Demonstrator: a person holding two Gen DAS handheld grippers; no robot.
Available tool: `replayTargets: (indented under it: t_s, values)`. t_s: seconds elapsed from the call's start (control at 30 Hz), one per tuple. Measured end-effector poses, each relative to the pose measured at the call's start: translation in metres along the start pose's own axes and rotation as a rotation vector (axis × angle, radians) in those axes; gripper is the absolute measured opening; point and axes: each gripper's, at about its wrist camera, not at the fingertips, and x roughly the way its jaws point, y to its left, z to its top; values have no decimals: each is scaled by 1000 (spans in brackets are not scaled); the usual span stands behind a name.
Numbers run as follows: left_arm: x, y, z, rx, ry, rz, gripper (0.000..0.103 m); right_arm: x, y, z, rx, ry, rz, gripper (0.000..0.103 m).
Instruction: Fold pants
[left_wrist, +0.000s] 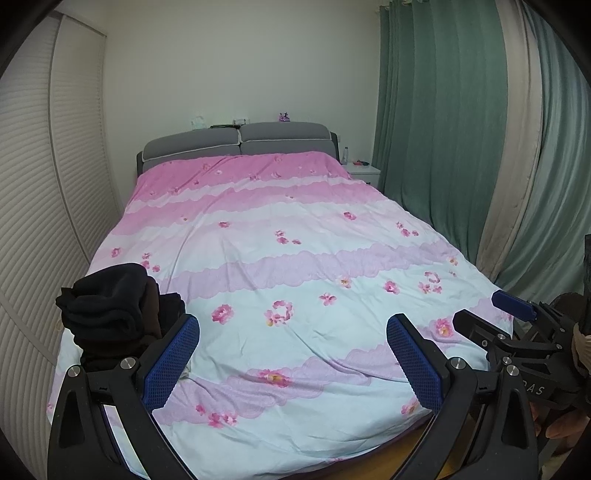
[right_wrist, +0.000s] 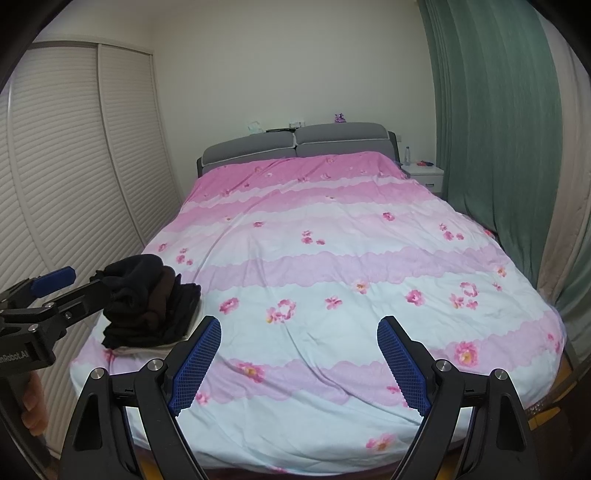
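A pile of dark folded pants lies on the near left corner of the bed; it also shows in the right wrist view. My left gripper is open and empty, held above the foot of the bed, with the pile just beyond its left finger. My right gripper is open and empty, over the bed's near edge, to the right of the pile. Each gripper shows in the other's view: the right one at the right edge, the left one at the left edge.
The bed has a pink and pale blue flowered cover and a grey headboard. Slatted wardrobe doors stand close on the left. Green curtains hang on the right. A white nightstand stands by the headboard.
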Motion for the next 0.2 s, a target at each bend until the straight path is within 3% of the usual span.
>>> replayTargets:
  t_s: [0.2]
  values:
    - [-1,1,1,1,-1,1,103,-1,1,0,1,-1,-2,87]
